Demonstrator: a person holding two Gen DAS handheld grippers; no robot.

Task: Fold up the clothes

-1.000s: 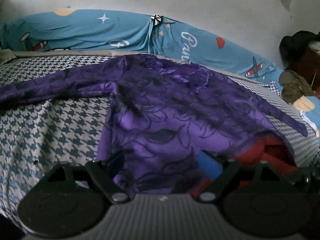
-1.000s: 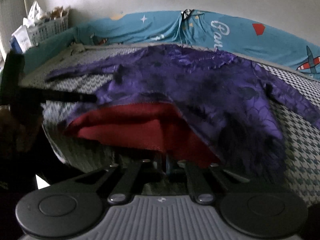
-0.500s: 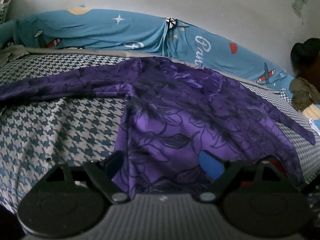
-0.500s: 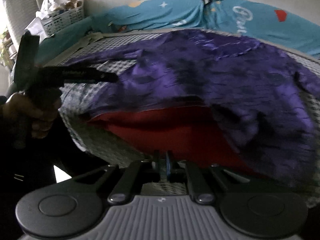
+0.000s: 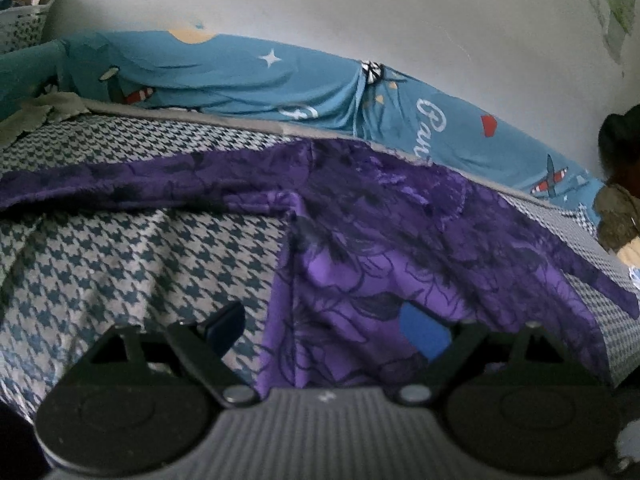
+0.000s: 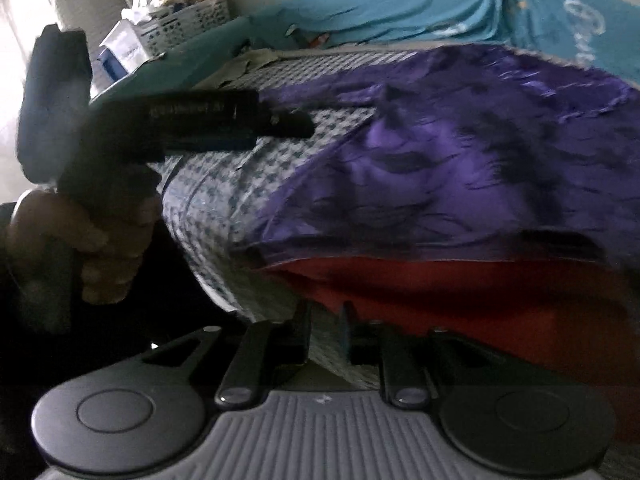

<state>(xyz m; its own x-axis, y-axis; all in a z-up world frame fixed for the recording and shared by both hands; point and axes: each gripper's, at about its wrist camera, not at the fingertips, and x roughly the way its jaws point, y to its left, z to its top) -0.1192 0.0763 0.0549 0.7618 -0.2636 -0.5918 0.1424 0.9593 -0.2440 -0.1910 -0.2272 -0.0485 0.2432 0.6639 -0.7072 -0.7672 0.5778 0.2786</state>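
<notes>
Fingers of the left gripper stand wide apart and are opening a little more, straddling the near side edge of the purple floral long-sleeved top; the cloth lies under and between them, but no pad presses on it, so nothing is held. That reads as a release or a fresh approach to the hem, not a lift.

Nearest in the right wrist view, the right gripper has its jaws only a narrow way apart and just opening, over the front edge of the houndstooth-patterned bed cover. Only the cover shows in the slot, and I judge the gripper empty.

Just past it, a red garment peeps from under the purple top's hem; the top seems to have been spread over it to be folded first. In this same view the person's left hand grips the handle of the other gripper, which points across the bed toward the top.

The top lies flat and spread, one sleeve stretched out leftward across the cover, which suits a sleeve fold next.

Beyond lies a blue sheet printed with stars and planes bunched against the wall. At the far left corner a white perforated plastic basket holds crumpled bags and papers; what else is in it I cannot tell.
</notes>
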